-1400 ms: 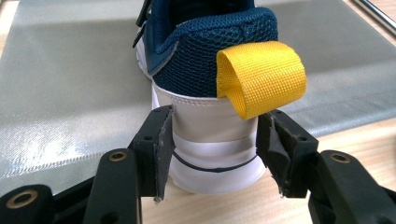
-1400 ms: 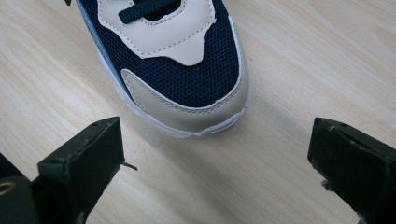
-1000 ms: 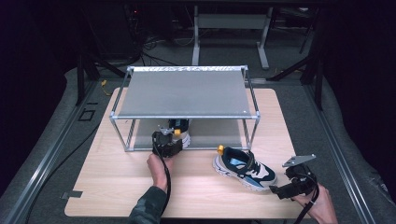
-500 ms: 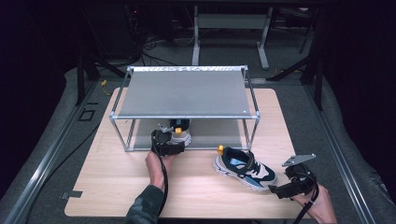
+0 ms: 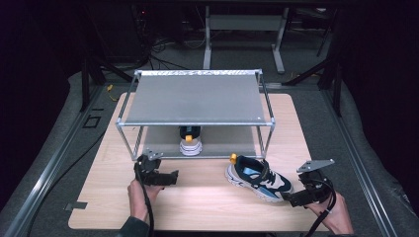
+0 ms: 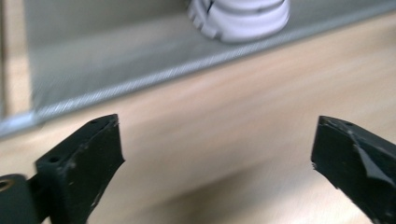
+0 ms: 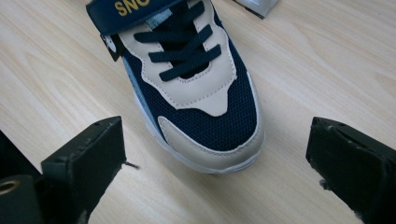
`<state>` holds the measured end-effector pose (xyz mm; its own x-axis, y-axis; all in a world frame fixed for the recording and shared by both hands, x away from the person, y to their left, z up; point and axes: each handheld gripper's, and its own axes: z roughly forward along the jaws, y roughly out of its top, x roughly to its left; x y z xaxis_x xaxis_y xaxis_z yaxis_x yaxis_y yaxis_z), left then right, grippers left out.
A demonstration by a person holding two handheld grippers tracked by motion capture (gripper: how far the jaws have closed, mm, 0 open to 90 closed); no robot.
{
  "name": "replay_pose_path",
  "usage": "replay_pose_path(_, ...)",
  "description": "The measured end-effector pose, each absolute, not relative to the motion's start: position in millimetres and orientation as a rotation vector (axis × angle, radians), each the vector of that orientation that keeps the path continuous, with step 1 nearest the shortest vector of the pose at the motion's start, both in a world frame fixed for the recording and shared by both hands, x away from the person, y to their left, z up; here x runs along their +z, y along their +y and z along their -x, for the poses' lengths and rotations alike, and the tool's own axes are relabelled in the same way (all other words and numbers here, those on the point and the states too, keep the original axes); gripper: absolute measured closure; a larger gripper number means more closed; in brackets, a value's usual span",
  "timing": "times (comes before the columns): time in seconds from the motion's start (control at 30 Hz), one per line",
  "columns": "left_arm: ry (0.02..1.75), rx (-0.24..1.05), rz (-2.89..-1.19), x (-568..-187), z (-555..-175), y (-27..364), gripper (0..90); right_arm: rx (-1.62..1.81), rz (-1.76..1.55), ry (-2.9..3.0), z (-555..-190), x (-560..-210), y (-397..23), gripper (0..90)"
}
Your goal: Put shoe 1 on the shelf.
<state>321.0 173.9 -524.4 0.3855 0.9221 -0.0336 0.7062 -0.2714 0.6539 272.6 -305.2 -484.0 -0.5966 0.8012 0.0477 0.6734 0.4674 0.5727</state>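
Observation:
A navy, beige and white sneaker [image 5: 258,177] lies on the wooden table [image 5: 207,207], toe toward my right gripper [image 5: 290,199]. In the right gripper view that gripper [image 7: 217,140] is open, its jaws either side of the sneaker's toe [image 7: 201,102] without touching it. The matching sneaker [image 5: 190,142] stands on the lower shelf [image 5: 158,143] of a metal rack, heel toward me. My left gripper [image 5: 173,177] hovers over the table in front of the rack. Its jaws have just been opening and hold nothing; its own view shows the left gripper [image 6: 215,154] wide apart below the white heel [image 6: 240,16].
The rack's grey top shelf [image 5: 195,98] covers the back half of the table and hides most of the lower shelf. Thin metal posts [image 5: 129,145] stand at its corners. Bare wood lies between the two grippers. Dark floor and cables surround the table.
My left gripper has let go of the sneaker on the lower shelf, opened, and drawn back toward me and to the left. The right gripper and the other sneaker have stayed put.

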Motion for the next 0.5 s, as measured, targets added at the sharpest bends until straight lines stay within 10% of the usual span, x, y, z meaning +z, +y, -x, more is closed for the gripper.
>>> replay_pose_path(0.5,1.497,0.522,-1.971,-529,-278,234,0.1,0.813,-1.244,2.520,-279,-478,-288,4.8)
